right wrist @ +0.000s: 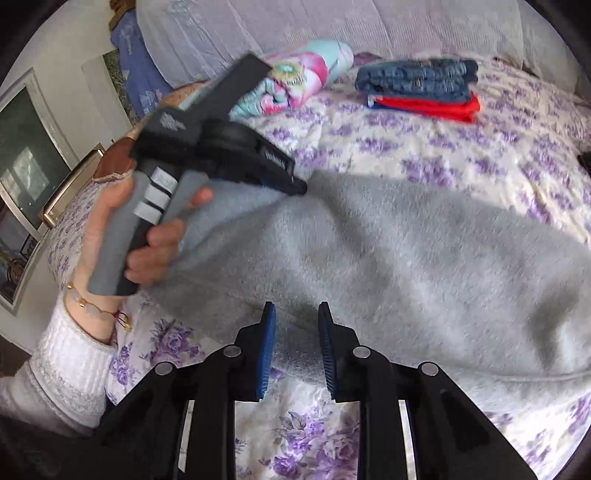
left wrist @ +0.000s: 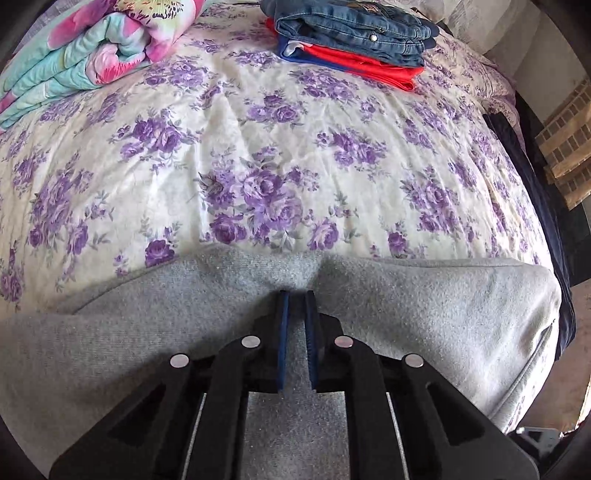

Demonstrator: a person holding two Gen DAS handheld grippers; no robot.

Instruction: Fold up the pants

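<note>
Grey fleece pants lie spread on the bed with a purple-flowered cover. My left gripper is shut on a fold of the grey pants and pinches it between its blue pads. In the right wrist view the left gripper holds the far edge of the pants, lifted a little. My right gripper is open, its jaws apart over the near edge of the pants, touching nothing that I can see.
A folded stack of blue jeans on a red garment lies at the far side of the bed. A rolled pink and turquoise blanket lies at the far left. The bed's right edge drops off.
</note>
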